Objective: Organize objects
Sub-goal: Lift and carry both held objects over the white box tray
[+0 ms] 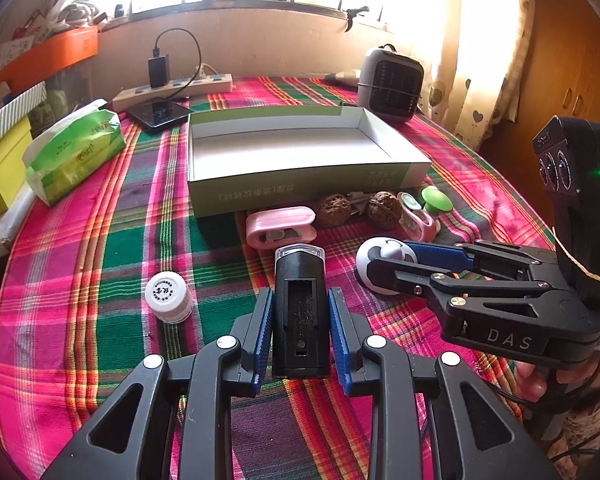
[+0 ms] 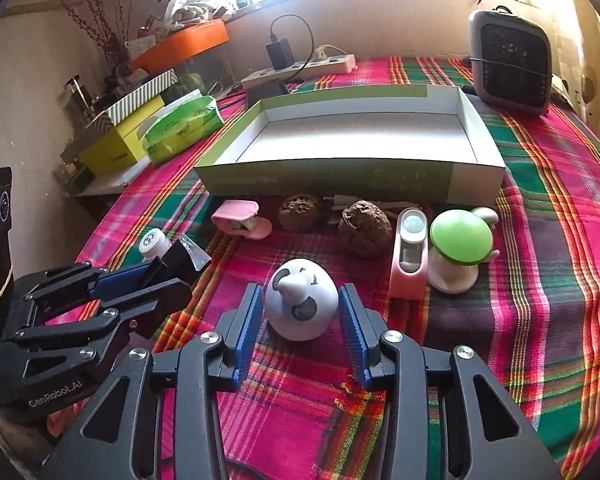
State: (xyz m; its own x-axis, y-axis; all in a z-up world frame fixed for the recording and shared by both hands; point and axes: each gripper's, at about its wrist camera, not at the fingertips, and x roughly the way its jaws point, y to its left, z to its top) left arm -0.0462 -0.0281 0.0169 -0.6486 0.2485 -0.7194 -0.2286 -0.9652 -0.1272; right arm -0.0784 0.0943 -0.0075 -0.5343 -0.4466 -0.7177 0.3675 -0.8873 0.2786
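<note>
My left gripper (image 1: 302,314) is shut on a black device with a clear front lens (image 1: 300,300), and holds it just above the plaid tablecloth. In the right wrist view the left gripper (image 2: 160,276) comes in from the left with the device (image 2: 184,258) in its fingers. My right gripper (image 2: 300,328) is open around a white egg-shaped figurine (image 2: 300,300) that stands on the cloth; a thin gap shows at each blue pad. The left wrist view also shows the right gripper (image 1: 384,264) around the figurine (image 1: 380,248). An empty open box (image 1: 300,188) (image 2: 340,180) lies behind.
Along the box front lie a pink clip (image 2: 240,220), two walnuts (image 2: 300,210) (image 2: 366,226), a pink holder (image 2: 410,256) and a green-capped mushroom (image 2: 460,240). A white bottle (image 1: 168,296) stands left. A tissue pack (image 1: 72,148), phone (image 1: 160,112), power strip (image 1: 172,90) and heater (image 1: 390,84) sit further back.
</note>
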